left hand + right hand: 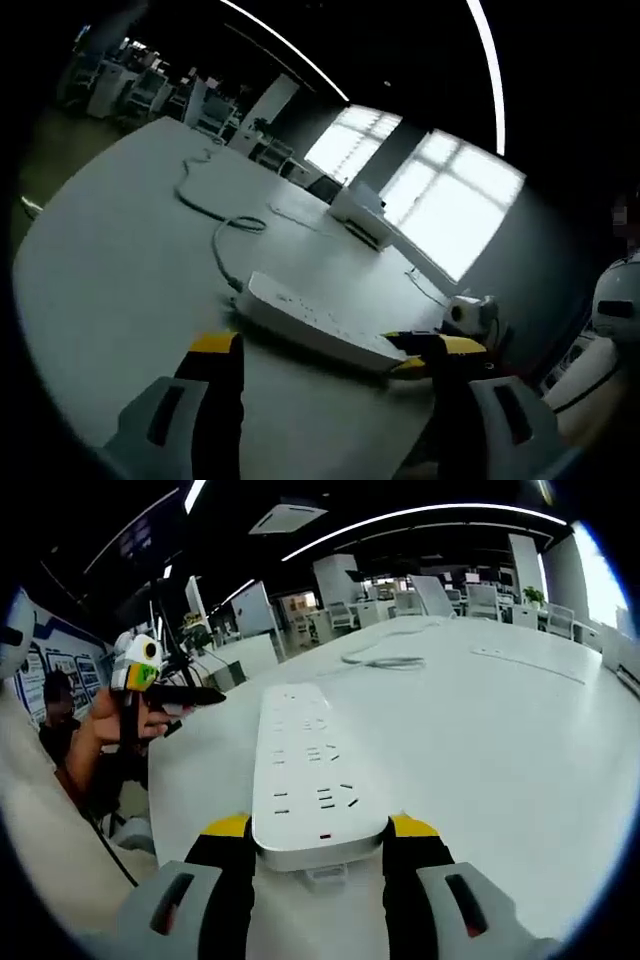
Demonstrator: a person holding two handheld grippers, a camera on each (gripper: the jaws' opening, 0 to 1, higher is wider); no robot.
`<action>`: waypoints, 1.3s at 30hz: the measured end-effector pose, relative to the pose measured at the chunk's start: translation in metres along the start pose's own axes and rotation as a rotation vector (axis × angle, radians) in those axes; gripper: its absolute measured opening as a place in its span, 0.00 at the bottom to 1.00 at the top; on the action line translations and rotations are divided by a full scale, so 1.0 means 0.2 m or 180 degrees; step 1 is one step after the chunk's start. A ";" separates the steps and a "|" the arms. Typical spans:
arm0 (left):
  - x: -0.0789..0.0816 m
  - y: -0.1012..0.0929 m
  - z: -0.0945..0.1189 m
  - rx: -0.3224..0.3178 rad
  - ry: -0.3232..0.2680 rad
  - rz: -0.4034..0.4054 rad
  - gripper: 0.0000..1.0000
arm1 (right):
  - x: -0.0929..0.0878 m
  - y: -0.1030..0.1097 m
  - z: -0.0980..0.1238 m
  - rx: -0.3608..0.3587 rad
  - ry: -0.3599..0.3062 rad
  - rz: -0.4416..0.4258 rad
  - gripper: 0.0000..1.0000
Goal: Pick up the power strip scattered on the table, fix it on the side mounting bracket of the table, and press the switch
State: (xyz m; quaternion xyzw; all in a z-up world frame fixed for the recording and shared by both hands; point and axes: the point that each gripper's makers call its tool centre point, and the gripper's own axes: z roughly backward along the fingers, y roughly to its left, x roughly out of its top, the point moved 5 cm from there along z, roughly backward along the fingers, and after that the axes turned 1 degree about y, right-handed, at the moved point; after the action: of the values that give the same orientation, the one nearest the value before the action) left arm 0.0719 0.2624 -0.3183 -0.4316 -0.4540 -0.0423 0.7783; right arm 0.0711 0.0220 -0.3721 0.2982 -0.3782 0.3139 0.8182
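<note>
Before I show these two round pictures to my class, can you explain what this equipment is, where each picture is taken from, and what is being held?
A person holds a two-jaw gripper in each hand, and a fisheye camera rides on each. In the right gripper view, the right gripper has its jaws on either side of the end of a white power strip, apparently gripping it. In the left gripper view, the left gripper is open just short of the same strip, whose cable trails over the white table. A white box lies further back.

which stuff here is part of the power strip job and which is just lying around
Part of the job:
- power strip
- its cord
- right gripper, jaws on either side of the strip's end
- left gripper

Just lying about:
- white box
- thin strip
</note>
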 end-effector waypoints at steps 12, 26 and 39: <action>-0.01 0.02 -0.07 0.0074 -0.0055 0.0496 0.80 | 0.00 0.01 0.00 -0.0020 0.0042 -0.0196 0.46; -0.02 0.00 -0.16 0.0013 -0.0027 0.0872 0.78 | 0.01 0.04 -0.01 0.0057 -0.0002 -0.0500 0.46; -0.03 0.00 -0.21 -0.0086 -0.0180 0.1515 0.77 | 0.01 0.05 -0.02 0.0123 -0.0033 -0.0682 0.46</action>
State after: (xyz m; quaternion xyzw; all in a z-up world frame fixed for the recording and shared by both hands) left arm 0.0972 0.2304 -0.3310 -0.5378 -0.3605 0.1484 0.7475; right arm 0.0662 0.0316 -0.3693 0.3543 -0.3422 0.2304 0.8392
